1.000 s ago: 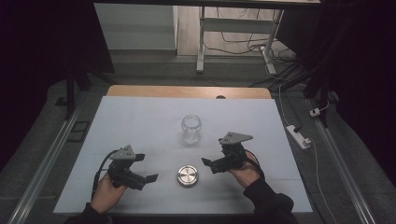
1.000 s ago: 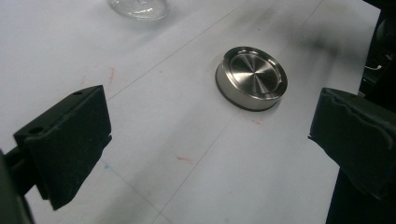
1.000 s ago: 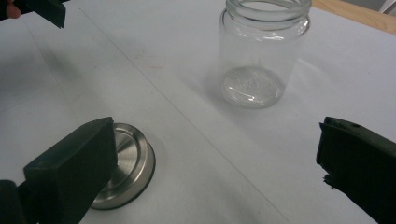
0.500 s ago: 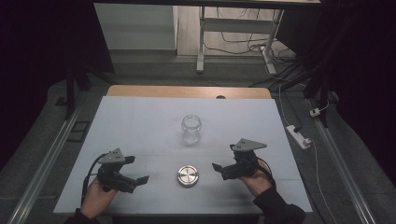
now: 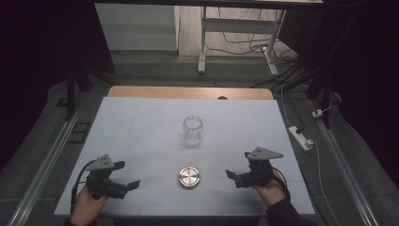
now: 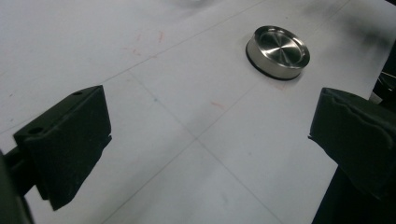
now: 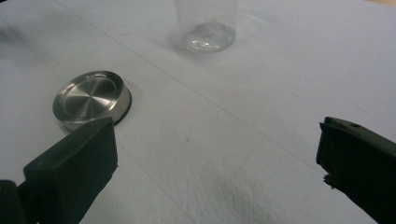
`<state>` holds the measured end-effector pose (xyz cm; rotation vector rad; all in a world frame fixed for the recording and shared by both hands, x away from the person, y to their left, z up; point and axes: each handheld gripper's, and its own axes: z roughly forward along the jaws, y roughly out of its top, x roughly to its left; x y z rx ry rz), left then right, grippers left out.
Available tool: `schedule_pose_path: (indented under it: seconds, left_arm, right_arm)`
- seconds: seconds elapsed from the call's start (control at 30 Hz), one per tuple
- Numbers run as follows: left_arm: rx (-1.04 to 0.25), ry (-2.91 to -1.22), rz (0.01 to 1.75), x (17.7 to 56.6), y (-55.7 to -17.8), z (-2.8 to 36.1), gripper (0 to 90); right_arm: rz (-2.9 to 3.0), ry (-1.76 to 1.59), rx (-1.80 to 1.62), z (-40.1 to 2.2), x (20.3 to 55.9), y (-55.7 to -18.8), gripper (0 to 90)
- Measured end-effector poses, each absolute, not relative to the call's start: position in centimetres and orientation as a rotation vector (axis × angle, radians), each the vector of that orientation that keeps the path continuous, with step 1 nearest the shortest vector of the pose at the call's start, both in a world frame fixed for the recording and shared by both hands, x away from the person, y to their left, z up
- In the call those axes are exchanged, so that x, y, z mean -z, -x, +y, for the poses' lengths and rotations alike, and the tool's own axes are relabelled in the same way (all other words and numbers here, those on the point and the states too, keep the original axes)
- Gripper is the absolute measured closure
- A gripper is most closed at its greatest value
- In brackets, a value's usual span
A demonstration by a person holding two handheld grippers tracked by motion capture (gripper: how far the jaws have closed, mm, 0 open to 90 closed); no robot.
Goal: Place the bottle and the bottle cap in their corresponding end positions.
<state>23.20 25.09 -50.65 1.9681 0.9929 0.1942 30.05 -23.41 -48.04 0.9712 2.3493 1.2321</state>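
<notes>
**Both grippers empty, lid and jar waiting**

High view: a clear glass jar (image 5: 193,130) stands upright near the middle of the white table (image 5: 141,122), mouth open. Its metal lid (image 5: 189,177) lies flat on the table nearer the person, well apart from the jar. The left gripper (image 5: 123,187) sits at the near left, the right gripper (image 5: 234,177) at the near right, each off to one side of the lid and touching nothing.

Left gripper view: the jaws stand wide apart with bare table between them; the lid (image 6: 278,51) lies ahead and to the right, out of reach.

Right gripper view: the jaws are likewise spread and empty. The lid (image 7: 91,99) lies just beyond the left jaw, and the base of the jar (image 7: 208,32) shows farther off.

Judgement: this looks like the approach before any grasp. The next move likely calls for one gripper to close on the lid's rim, which is low and smooth, so the jaws must come down level with the table, while the other steadies the jar
</notes>
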Motion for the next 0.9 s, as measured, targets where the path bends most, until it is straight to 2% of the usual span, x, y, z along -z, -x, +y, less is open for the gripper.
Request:
schedule_pose_path:
  seconds: [0.9]
  left_arm:
    - [-0.280,-1.951,1.144,51.9,-19.7,28.6,0.0]
  right_arm:
    - [2.249,-1.153,-1.104,-29.6,49.5,-26.0,0.0]
